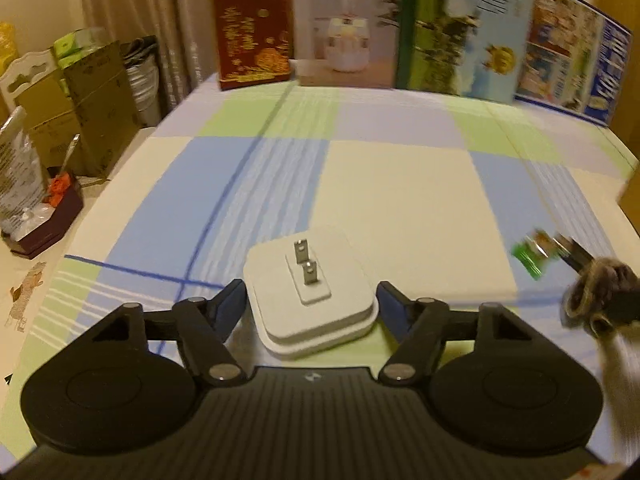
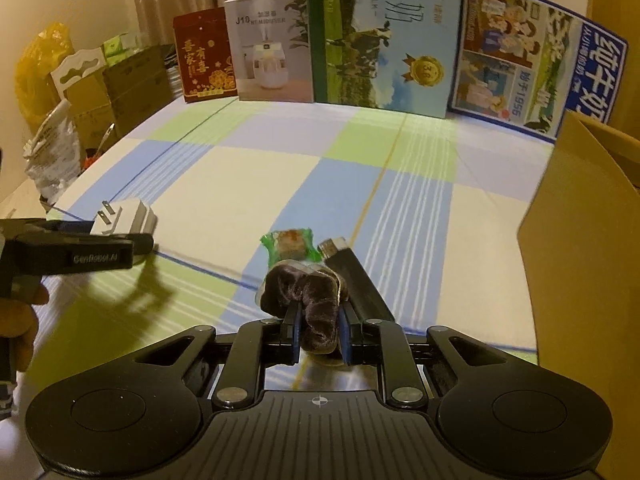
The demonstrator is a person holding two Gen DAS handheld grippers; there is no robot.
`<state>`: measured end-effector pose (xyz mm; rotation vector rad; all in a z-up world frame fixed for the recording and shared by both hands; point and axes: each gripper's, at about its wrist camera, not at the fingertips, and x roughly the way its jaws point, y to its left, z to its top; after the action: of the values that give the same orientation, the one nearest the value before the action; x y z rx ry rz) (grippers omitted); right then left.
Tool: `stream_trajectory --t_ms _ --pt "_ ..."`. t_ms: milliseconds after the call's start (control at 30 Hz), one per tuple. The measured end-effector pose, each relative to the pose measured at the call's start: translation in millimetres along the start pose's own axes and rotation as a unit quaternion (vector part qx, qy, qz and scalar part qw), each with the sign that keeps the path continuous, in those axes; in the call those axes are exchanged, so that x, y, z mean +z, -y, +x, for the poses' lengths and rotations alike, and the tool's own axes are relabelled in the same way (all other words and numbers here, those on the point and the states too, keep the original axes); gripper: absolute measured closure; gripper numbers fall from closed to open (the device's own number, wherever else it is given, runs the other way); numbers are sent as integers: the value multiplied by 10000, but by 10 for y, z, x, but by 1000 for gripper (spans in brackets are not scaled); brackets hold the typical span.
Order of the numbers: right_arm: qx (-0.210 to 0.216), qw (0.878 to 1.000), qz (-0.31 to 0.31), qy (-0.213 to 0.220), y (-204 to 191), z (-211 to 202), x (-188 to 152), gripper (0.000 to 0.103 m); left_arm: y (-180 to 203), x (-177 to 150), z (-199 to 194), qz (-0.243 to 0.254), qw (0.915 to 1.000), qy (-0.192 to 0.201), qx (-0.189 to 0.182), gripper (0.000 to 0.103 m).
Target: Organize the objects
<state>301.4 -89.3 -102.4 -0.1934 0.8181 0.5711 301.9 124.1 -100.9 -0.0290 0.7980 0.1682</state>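
Observation:
A white plug-in charger point(image 1: 320, 320) lies prongs-up on the checked cloth, between the fingers of my left gripper point(image 1: 311, 300), which stands open and does not touch it. From the right wrist view the same charger point(image 2: 128, 216) shows behind the left gripper's fingers point(image 2: 80, 252). My right gripper point(image 2: 320, 320) is shut on a brown velvet scrunchie point(image 2: 308, 292). Just beyond it on the cloth lie a green-wrapped candy point(image 2: 290, 246) and a black stick with a metal tip point(image 2: 352, 276). The left wrist view shows the scrunchie point(image 1: 600, 300) and the candy point(image 1: 532, 256) at far right, blurred.
Printed cartons stand along the far edge of the bed: a red box point(image 2: 204, 60), a white humidifier box point(image 2: 272, 44) and milk cartons point(image 2: 384, 36). An open cardboard box point(image 2: 580, 240) stands at the right. Boxes and bags point(image 1: 60, 120) crowd the floor on the left. A hand point(image 2: 20, 320) holds the left gripper.

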Motion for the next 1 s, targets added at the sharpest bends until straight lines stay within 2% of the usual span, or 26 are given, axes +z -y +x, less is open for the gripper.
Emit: stream_trajectory --t_ms 167,333,533,567,600,633,667,700,900,1000 --pt "30 9997 172 -194 1 -171 -122 87 101 -137 -273 316 9983 -181 -446 39" --pt "155 9979 495 -380 10 -445 -325 87 338 -317 -652 962 9914 -111 -883 43" --pt "184 9965 695 -419 26 -671 -508 87 467 -528 -875 1266 9866 -69 -1030 43" --pt "173 9966 704 -389 22 -697 -522 86 472 -546 -899 1297 9865 -29 -1002 37" --pt "182 9967 712 -344 20 -717 -527 79 465 -565 -919 1298 9869 21 -955 31" --pt "175 9969 708 -300 20 -735 -529 64 456 -577 -930 1263 9880 93 -879 23" --pt "162 9971 690 -270 15 -738 -525 43 435 -588 -933 1216 9889 132 -843 21" --pt "149 9973 677 -239 8 -736 -519 38 423 -580 -921 1164 9895 147 -847 21" --pt "117 9986 403 -332 -65 -604 -497 37 422 -514 -783 926 9921 94 -836 18" --pt "8 9982 408 -435 -22 -507 -489 37 467 -483 -738 937 9920 76 -837 13"
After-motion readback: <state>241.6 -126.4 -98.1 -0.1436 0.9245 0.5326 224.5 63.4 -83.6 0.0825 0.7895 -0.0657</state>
